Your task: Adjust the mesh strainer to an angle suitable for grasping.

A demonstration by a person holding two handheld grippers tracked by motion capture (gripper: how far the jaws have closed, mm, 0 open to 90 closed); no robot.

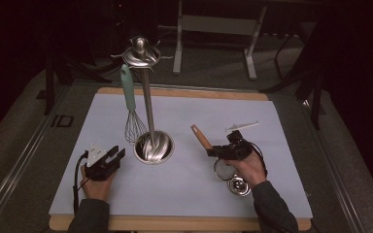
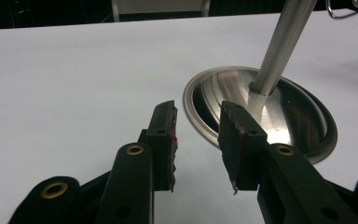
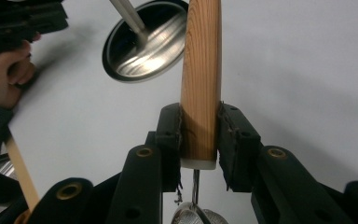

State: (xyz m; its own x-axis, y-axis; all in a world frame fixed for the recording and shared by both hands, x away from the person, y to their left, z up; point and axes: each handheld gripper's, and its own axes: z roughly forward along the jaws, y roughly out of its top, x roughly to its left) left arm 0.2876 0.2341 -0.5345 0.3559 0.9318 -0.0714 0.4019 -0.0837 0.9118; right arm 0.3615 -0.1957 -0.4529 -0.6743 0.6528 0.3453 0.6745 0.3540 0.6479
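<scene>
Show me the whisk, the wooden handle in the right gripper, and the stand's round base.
whisk (image 1: 127,90), high view, on its teal handle.
wooden handle (image 3: 201,79), right gripper view, mid-length above the jaws.
stand's round base (image 2: 303,119), left gripper view, on the steel dish.

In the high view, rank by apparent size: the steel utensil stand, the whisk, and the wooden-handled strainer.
1. Steel utensil stand, the largest.
2. Whisk, hanging from the stand.
3. Wooden-handled strainer, partly hidden by the right hand-held gripper, so its full size is unsure.

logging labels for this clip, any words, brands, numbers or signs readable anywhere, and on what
"ID": pale letters on the dark floor left of the table, the one text that reads.
Utensil stand, whisk, wooden handle in the right hand-held gripper: no lettering shows.
Left hand-held gripper: no text on its jaws, just a red speck on one pad.
</scene>
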